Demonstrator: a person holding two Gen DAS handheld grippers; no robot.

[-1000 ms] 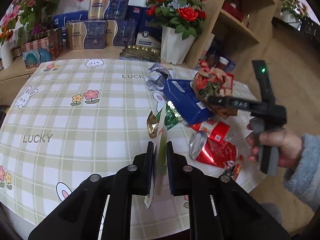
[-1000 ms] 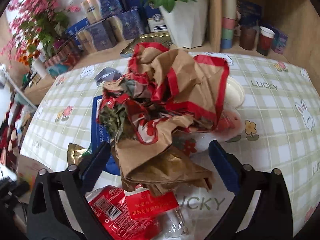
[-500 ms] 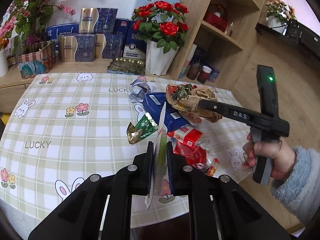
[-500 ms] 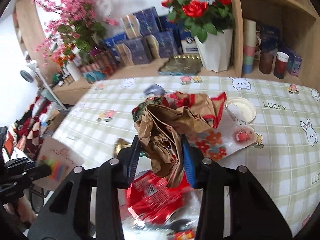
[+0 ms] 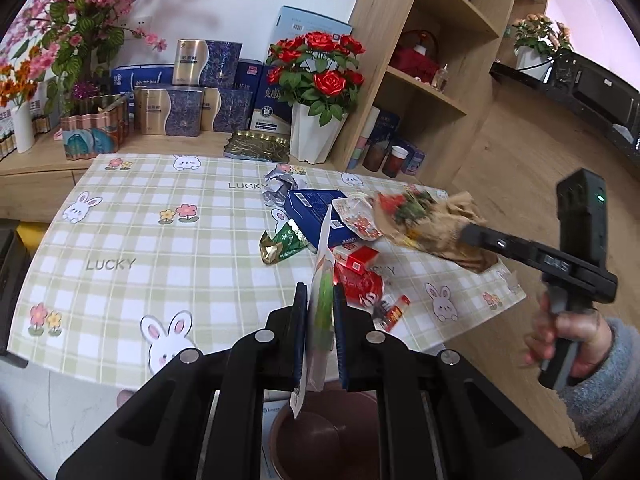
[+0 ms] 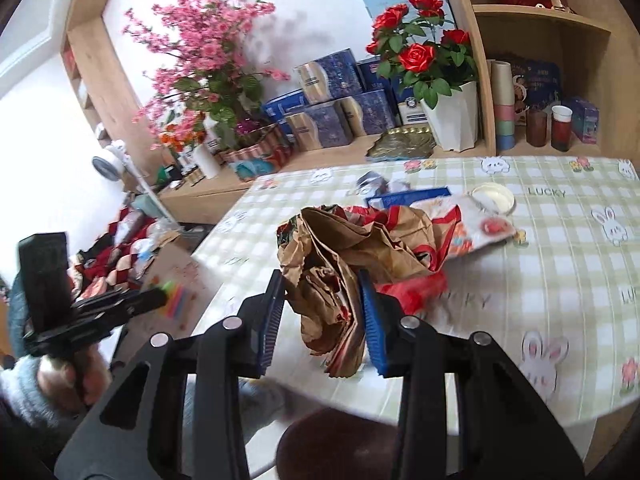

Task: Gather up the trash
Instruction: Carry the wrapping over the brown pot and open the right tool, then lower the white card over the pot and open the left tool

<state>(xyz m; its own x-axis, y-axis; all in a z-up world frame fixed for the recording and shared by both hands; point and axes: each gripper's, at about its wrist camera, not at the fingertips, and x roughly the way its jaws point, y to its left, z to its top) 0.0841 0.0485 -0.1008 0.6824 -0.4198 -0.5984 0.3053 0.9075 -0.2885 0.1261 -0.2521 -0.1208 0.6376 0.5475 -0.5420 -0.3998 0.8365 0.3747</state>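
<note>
Your left half of the desk [image 5: 120, 240] lies bare; wrappers [image 5: 356, 276] crowd its right edge; the bin [image 5: 320, 440] below stands open.

**Around the checked table**

We see a green-and-white checked tablecloth [image 5: 168, 248] printed with rabbits. Behind it on a wooden ledge [image 5: 168, 146] stand red roses in a white faceted pot [image 5: 316, 132], blue-and-gold gift boxes [image 5: 188, 112] and a pink blossom arrangement [image 6: 212, 64].

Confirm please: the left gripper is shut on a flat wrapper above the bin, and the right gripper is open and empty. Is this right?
Not entirely. The right gripper is not empty: the right wrist view shows it shut on the crumpled brown paper bag. The rest holds: the left gripper is shut on the flat wrapper above the bin.
</note>
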